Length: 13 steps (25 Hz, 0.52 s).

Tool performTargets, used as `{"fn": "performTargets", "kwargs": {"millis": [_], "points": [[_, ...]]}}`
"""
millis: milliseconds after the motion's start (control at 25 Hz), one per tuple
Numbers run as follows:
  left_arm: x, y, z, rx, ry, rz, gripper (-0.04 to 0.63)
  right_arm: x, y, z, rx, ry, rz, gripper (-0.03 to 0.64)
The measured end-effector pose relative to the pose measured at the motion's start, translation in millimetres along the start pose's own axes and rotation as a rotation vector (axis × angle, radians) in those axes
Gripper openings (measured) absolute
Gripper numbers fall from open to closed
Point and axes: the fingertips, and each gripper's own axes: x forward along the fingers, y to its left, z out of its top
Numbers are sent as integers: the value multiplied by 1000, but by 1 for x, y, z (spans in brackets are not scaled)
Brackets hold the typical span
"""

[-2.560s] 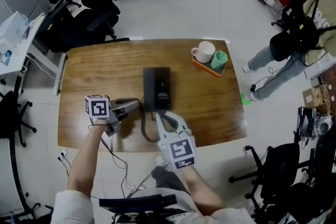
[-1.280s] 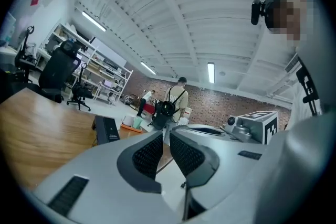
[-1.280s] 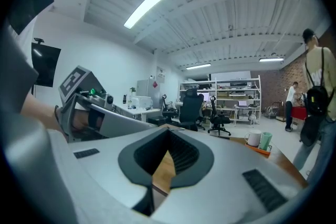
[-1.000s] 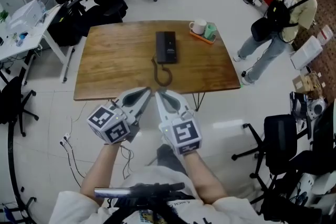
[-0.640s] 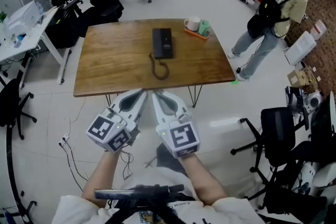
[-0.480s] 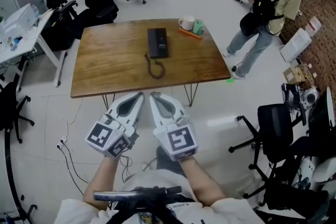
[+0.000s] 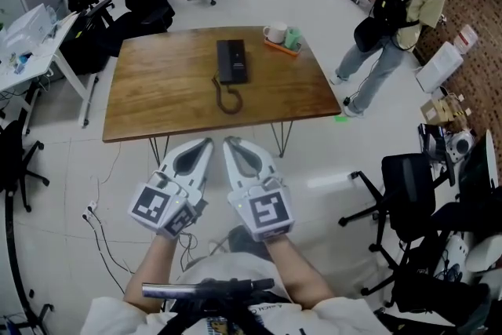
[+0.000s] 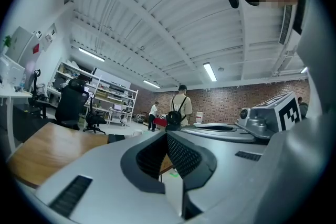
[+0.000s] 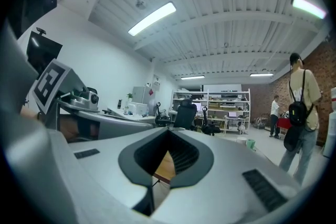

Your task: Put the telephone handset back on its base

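Since the earlier head view, both grippers have come away from the table (image 7: 165,90). Back then they sat low over its near edge, right beside the telephone (image 7: 231,61). Now they are held side by side close to the person's body, over the floor and well apart from the table. The table shows whole and farther off.

The left gripper (image 7: 204,143) has its jaws closed tip to tip in its own view, with nothing between them. The right gripper (image 7: 230,143) is the same, jaws together and empty. Neither touches anything, and both point toward the table.

The telephone lies mid-table toward the far side and reads as one dark block. The handset seems seated on the base, but it is too small to be sure. The coiled cord (image 7: 227,100) loops toward the near edge. A white mug (image 7: 274,33) and a green cup (image 7: 293,38) stand at the far right corner.
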Motion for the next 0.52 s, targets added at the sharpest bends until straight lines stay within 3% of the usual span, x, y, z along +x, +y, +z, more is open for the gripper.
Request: {"fn": "performTargets", "kwargs": {"millis": [520], "points": [[7, -3, -7, 5, 19, 1, 0, 0, -8, -7, 12, 8, -2, 3]]}}
